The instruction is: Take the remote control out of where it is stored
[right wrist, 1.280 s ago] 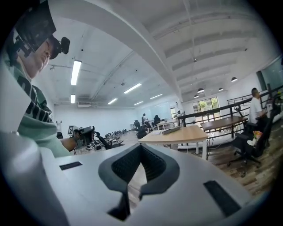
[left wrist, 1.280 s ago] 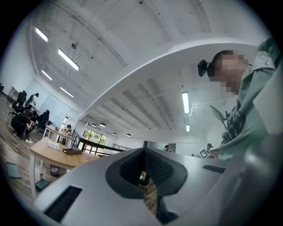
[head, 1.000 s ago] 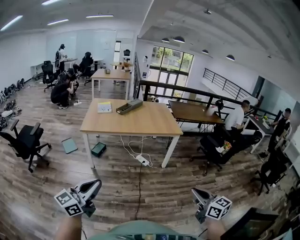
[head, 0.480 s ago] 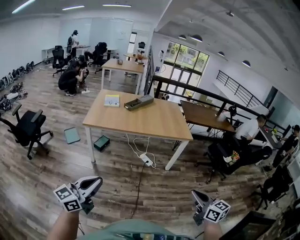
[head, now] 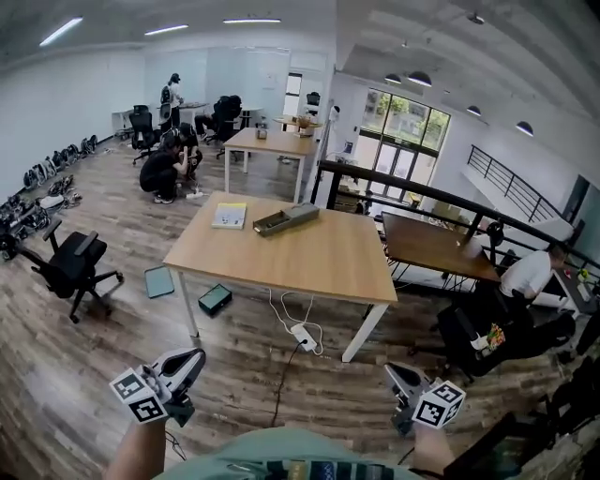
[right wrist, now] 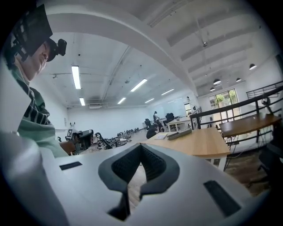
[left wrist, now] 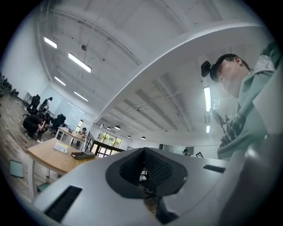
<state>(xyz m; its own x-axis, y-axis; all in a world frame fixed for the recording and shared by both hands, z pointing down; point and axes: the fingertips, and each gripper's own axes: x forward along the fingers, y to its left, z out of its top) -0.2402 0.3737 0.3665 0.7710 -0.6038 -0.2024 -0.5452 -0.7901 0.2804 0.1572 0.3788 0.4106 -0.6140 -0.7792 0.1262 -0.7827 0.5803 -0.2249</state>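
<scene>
The left hand-held gripper and the right hand-held gripper are both clenched on nothing, jaws pressed together, and are held low in front of the person, well apart from the wooden bench. Near the bench's far edge lies a long dark tray, just beside a yellowish booklet. The remote control cannot be made out from here; it is too small to tell whether it sits in that tray.

Wood-plank floor, wooden tables, black office chairs, tall windows, ceiling striplights
</scene>
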